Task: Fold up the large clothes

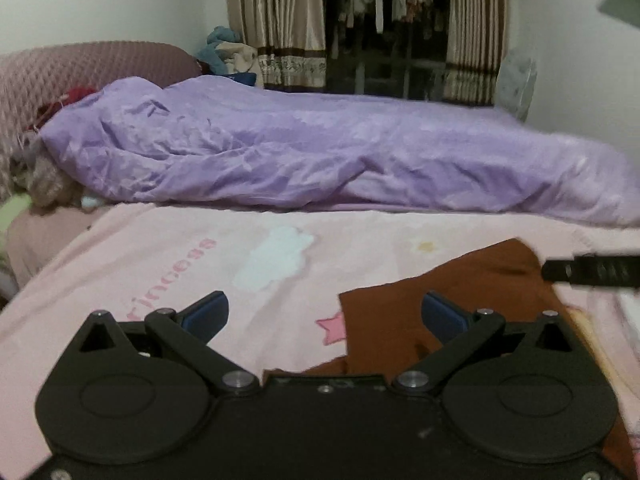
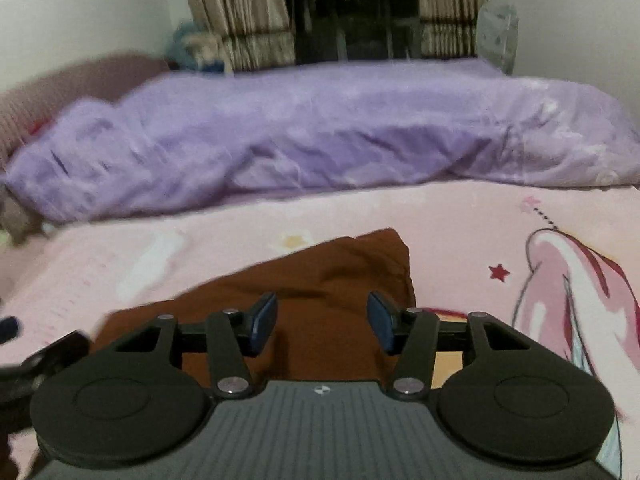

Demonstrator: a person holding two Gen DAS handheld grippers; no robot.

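A brown garment [image 1: 472,296] lies folded on the pink printed bed sheet [image 1: 160,264]; it also shows in the right wrist view [image 2: 332,280]. My left gripper [image 1: 325,316] is open wide and empty, hovering over the garment's left edge. My right gripper [image 2: 322,322] is open and empty, just above the middle of the garment. A part of the right gripper [image 1: 592,272] reaches in at the right edge of the left wrist view, over the garment's far right part.
A crumpled purple duvet [image 1: 320,152] lies across the far side of the bed. A quilted pink headboard [image 1: 80,76] and a pile of clothes [image 1: 228,52] are at the far left. Curtains [image 1: 276,20] frame a dark window. A fan [image 1: 516,84] stands at the far right.
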